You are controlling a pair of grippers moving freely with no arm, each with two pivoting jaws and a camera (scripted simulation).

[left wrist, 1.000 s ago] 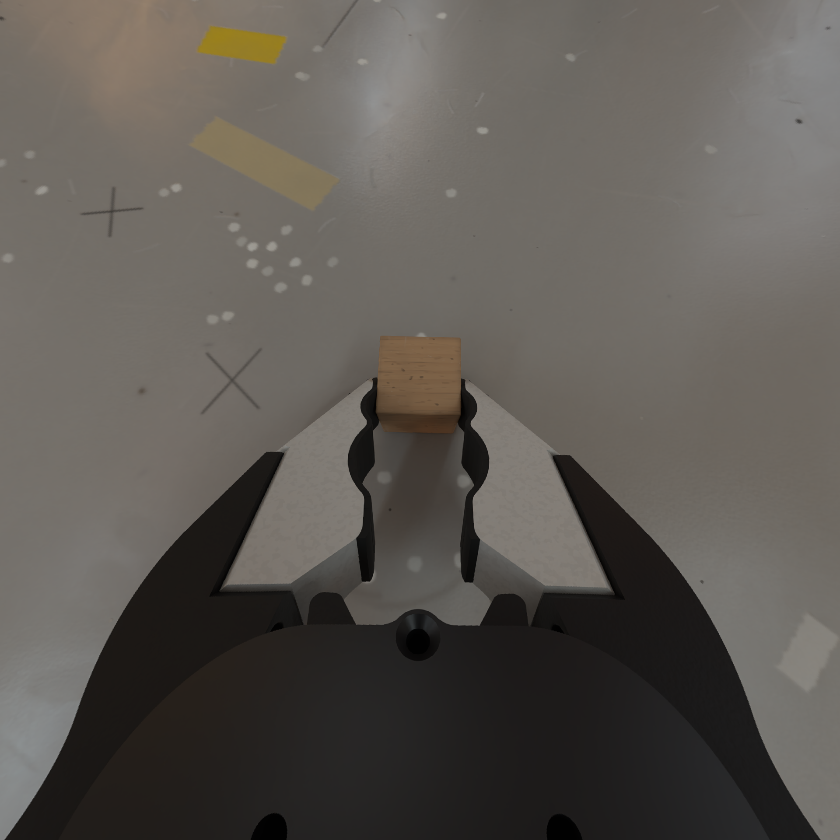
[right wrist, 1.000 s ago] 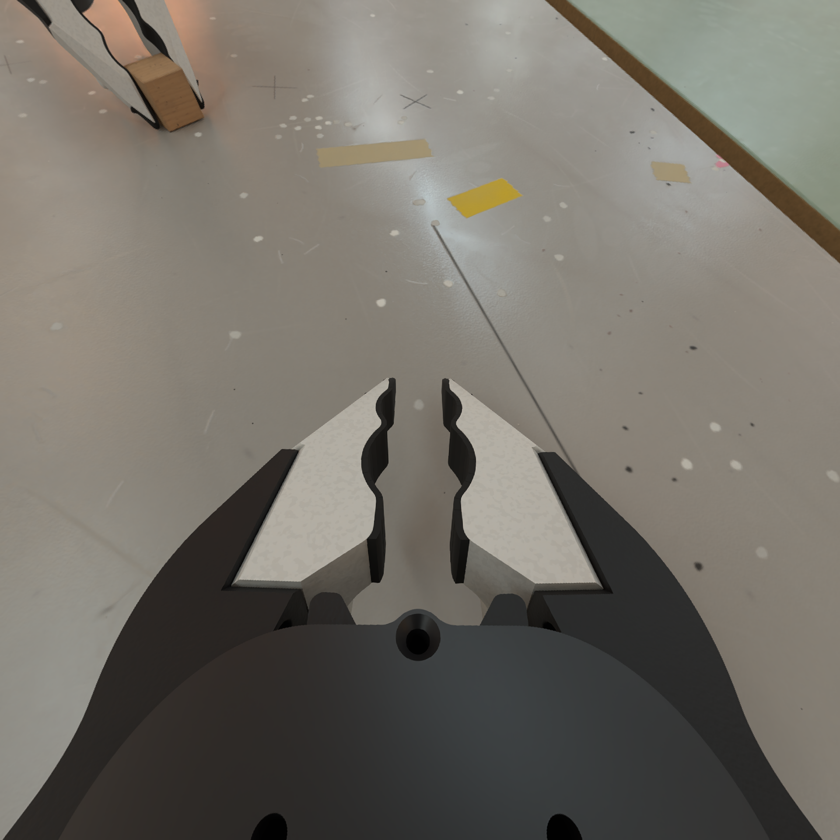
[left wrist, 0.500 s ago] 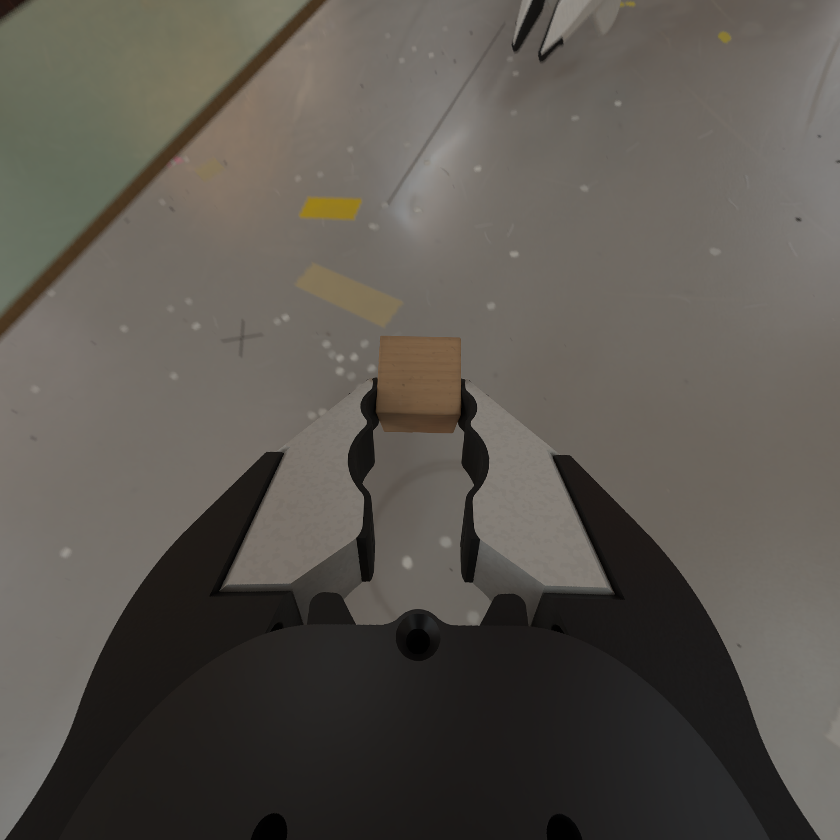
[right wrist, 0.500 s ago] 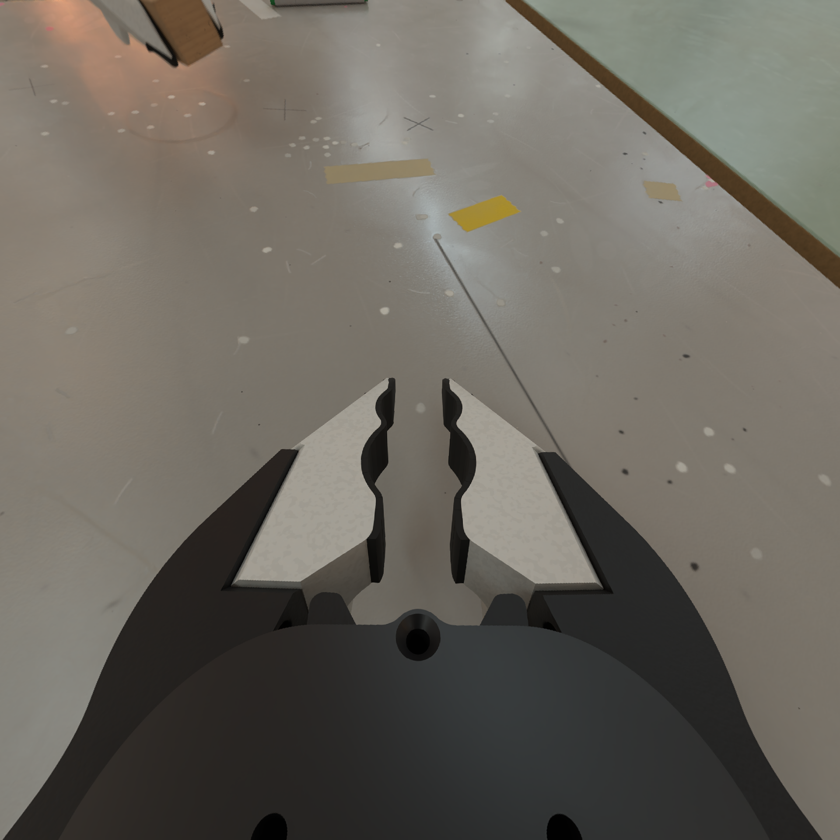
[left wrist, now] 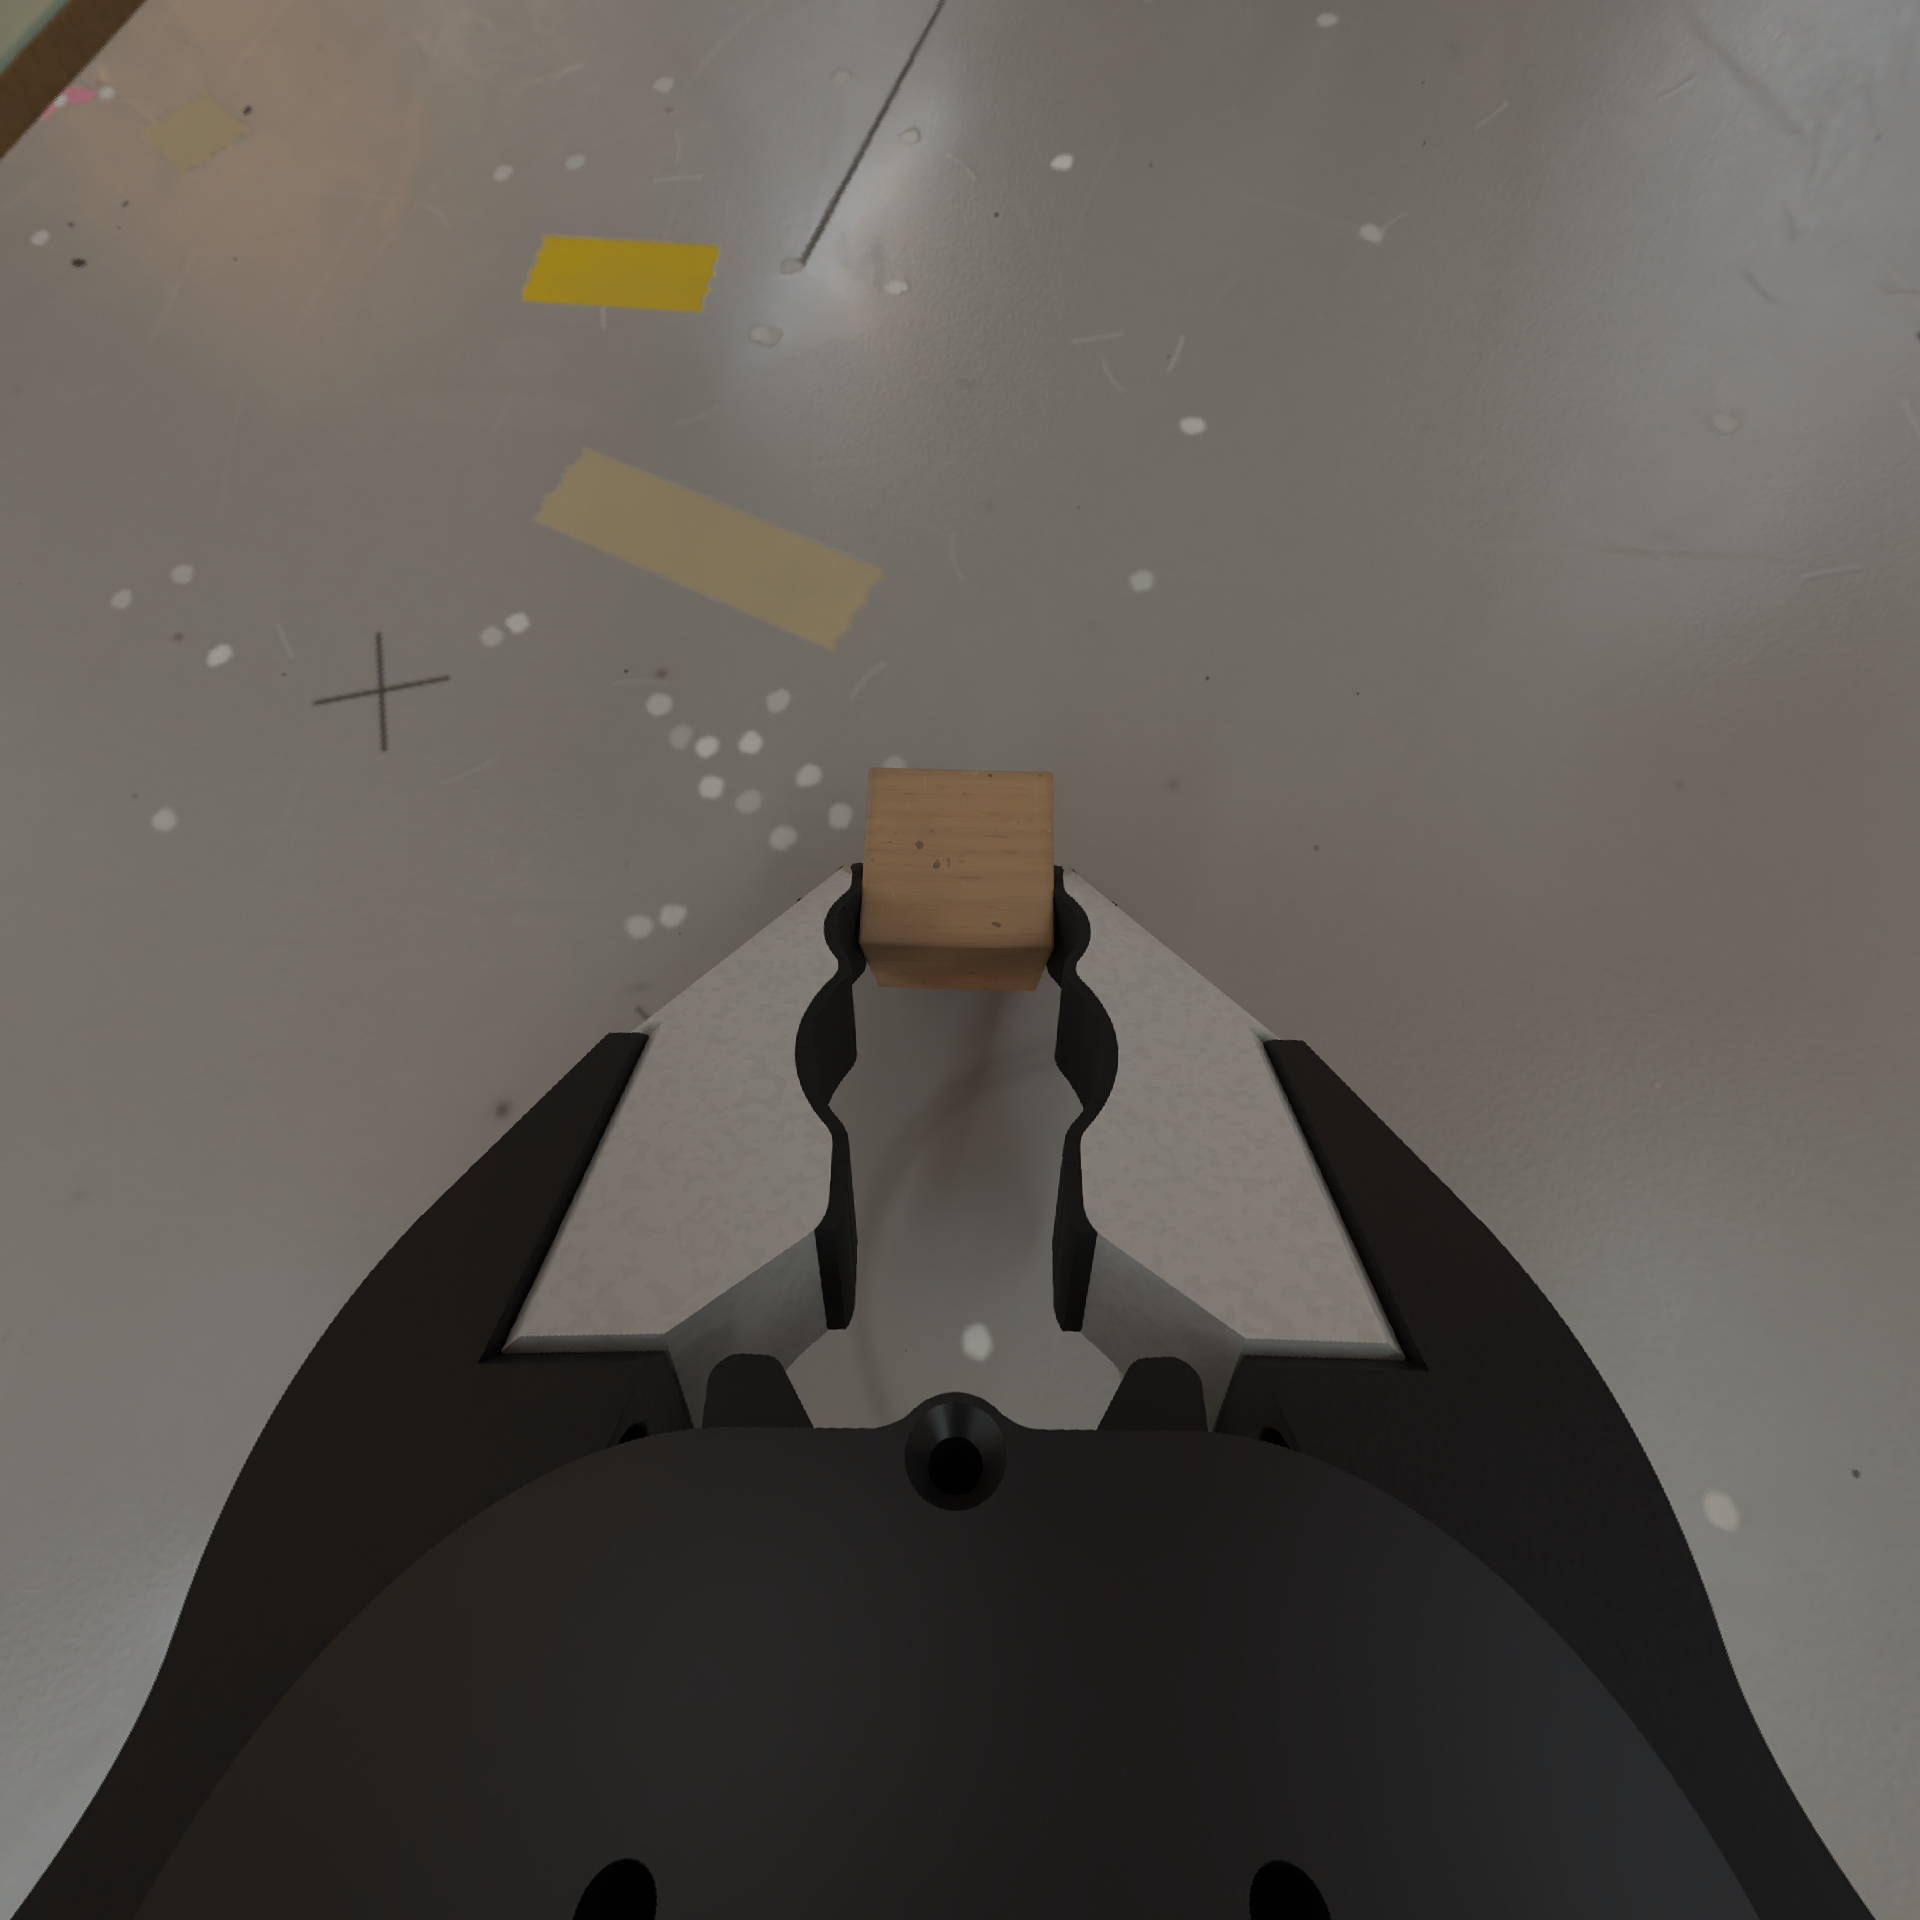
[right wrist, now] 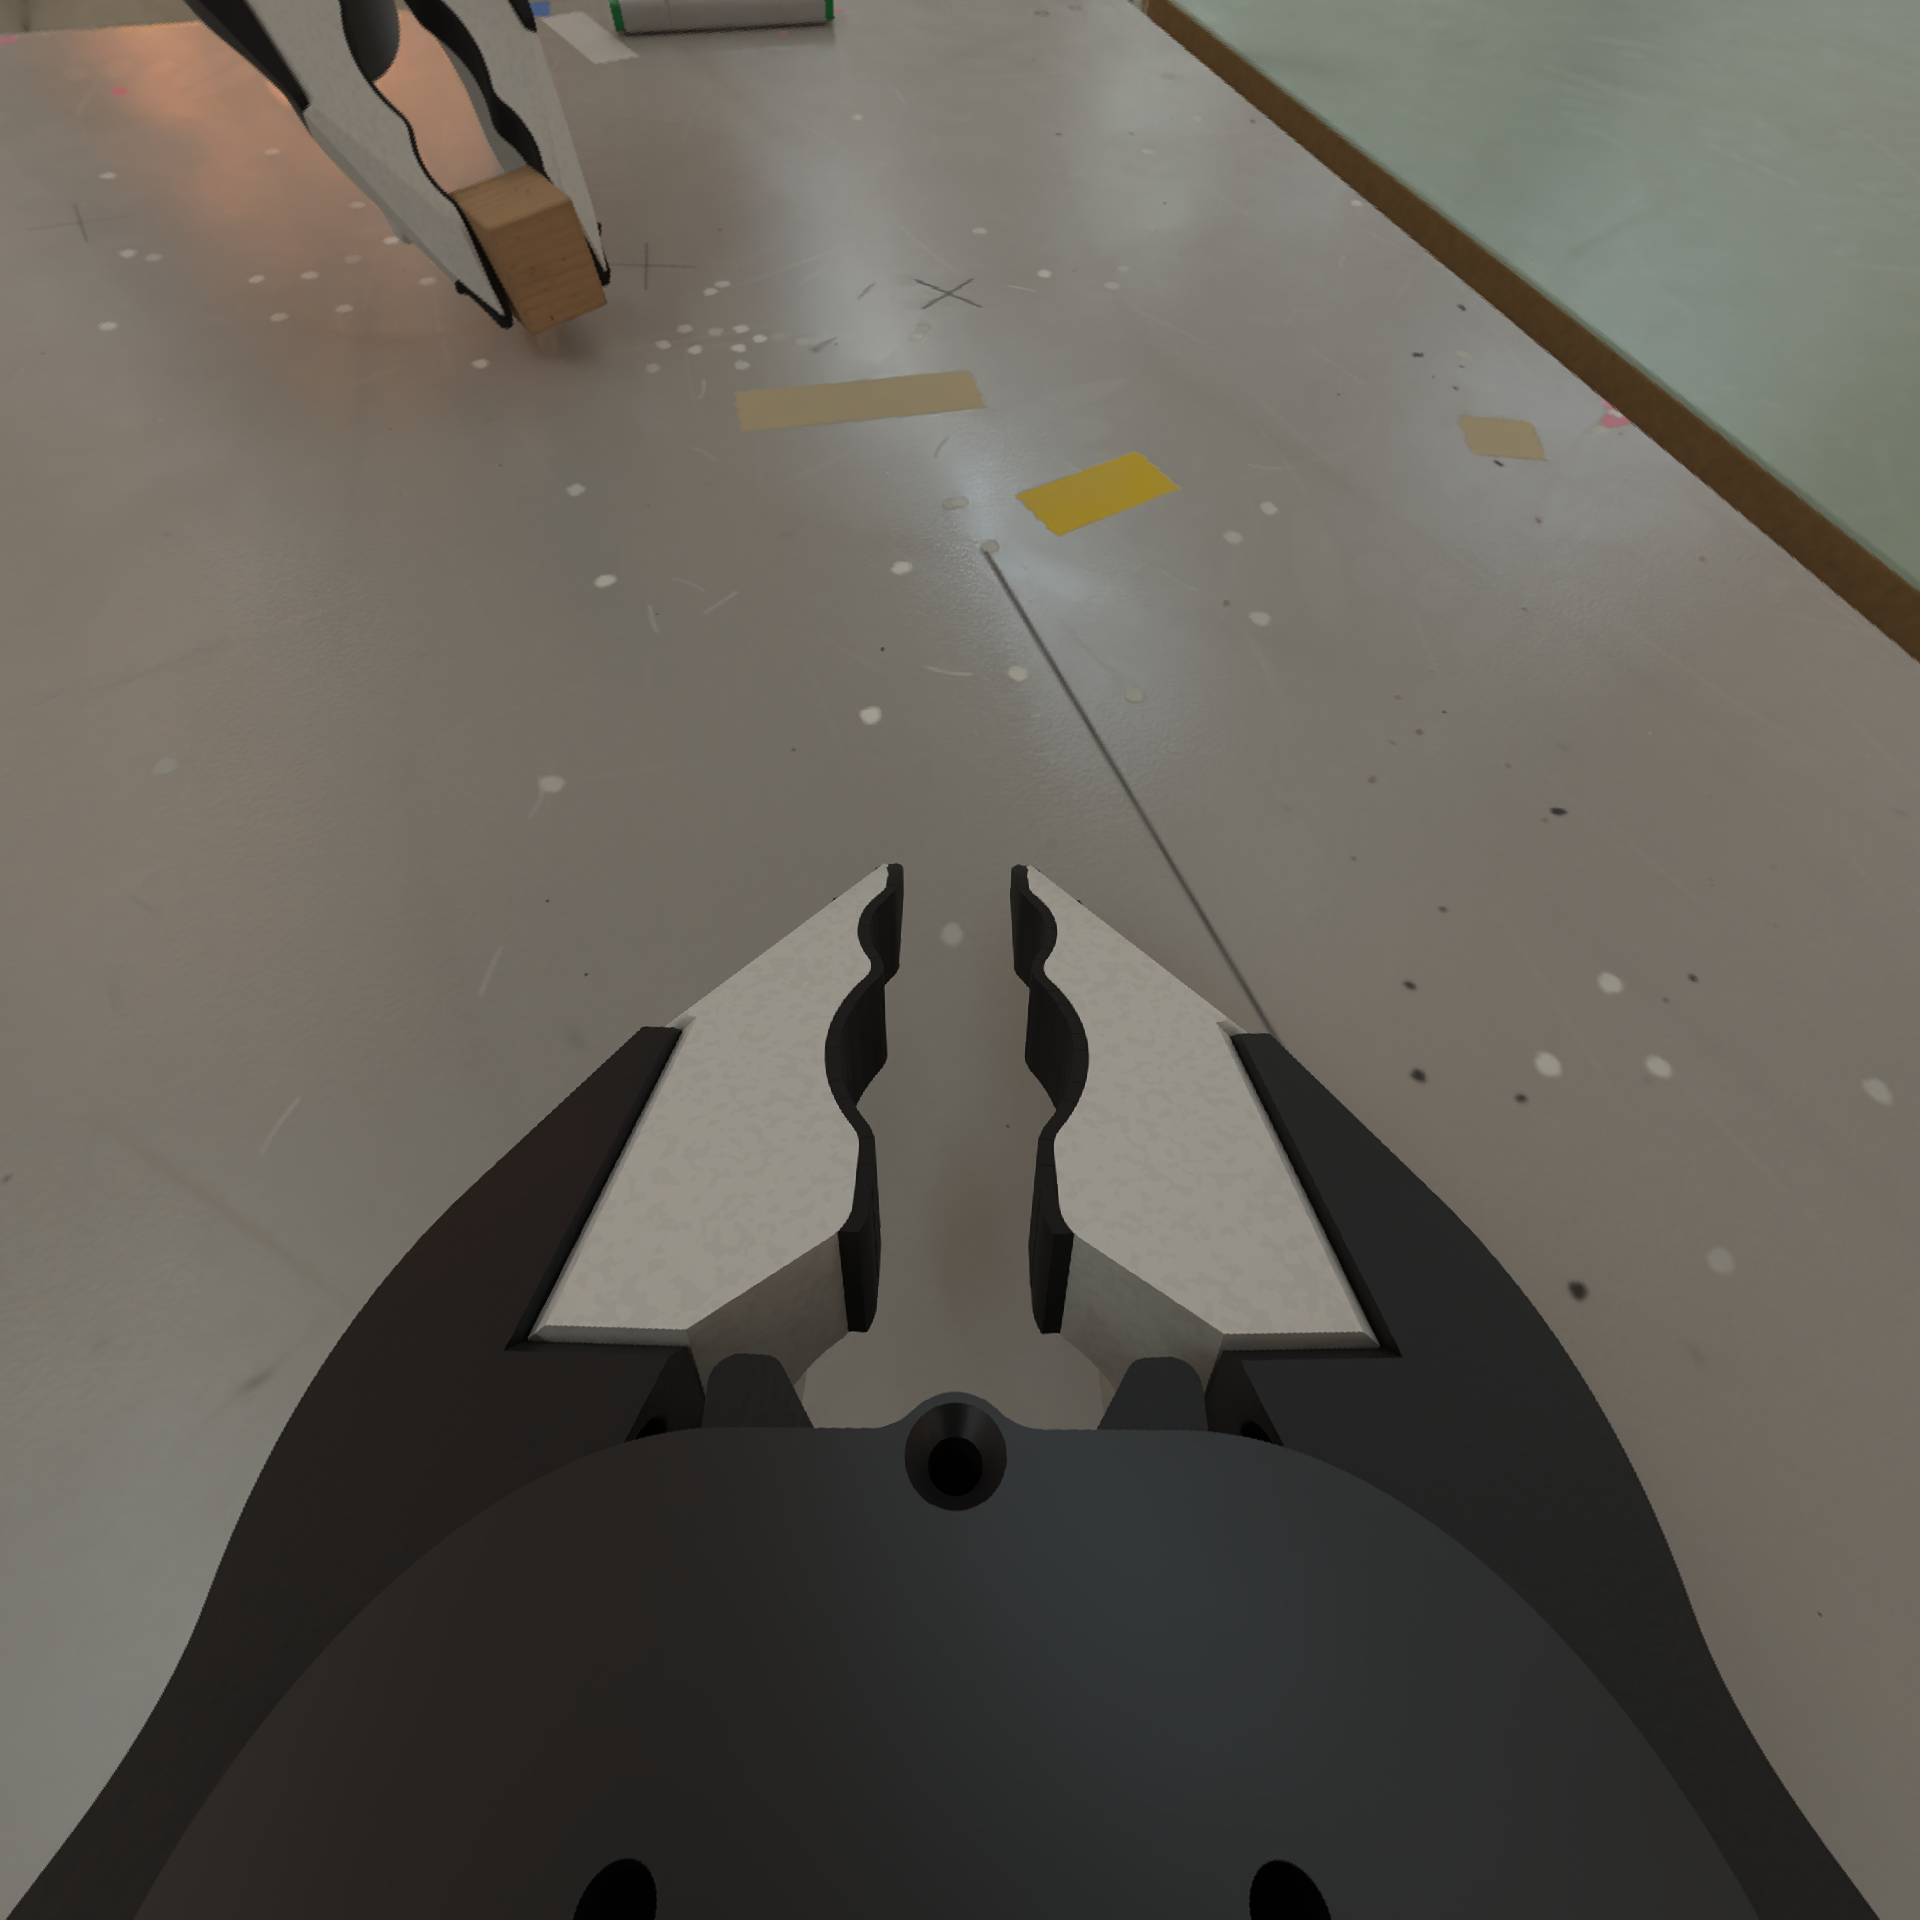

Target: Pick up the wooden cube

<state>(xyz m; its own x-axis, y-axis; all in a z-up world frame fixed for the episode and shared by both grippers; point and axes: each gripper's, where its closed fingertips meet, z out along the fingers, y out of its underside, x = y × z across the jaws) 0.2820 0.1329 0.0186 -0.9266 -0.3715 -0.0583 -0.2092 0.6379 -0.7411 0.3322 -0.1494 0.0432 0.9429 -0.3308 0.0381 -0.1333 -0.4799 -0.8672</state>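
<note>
The wooden cube [left wrist: 956, 862] is a small pale block pinched between the tips of my left gripper [left wrist: 956, 878], which is shut on it. In the right wrist view the cube [right wrist: 530, 255] and the left gripper [right wrist: 540, 296] show at the top left, tilted down, with the cube just above the grey table [right wrist: 416, 727]. My right gripper [right wrist: 956, 873] is empty, its jaws a narrow gap apart, low over the table and far from the cube.
A yellow tape patch [left wrist: 620, 272] and a tan tape strip [left wrist: 707, 545] lie on the table ahead of the cube. The table's brown edge [right wrist: 1558, 332] runs along the right, with green floor beyond. A white and green object [right wrist: 717, 12] lies at the far end.
The left gripper, still holding the cube, rose and looked farther out half a second ago, then tipped back down toward the table. The right gripper has barely moved.
</note>
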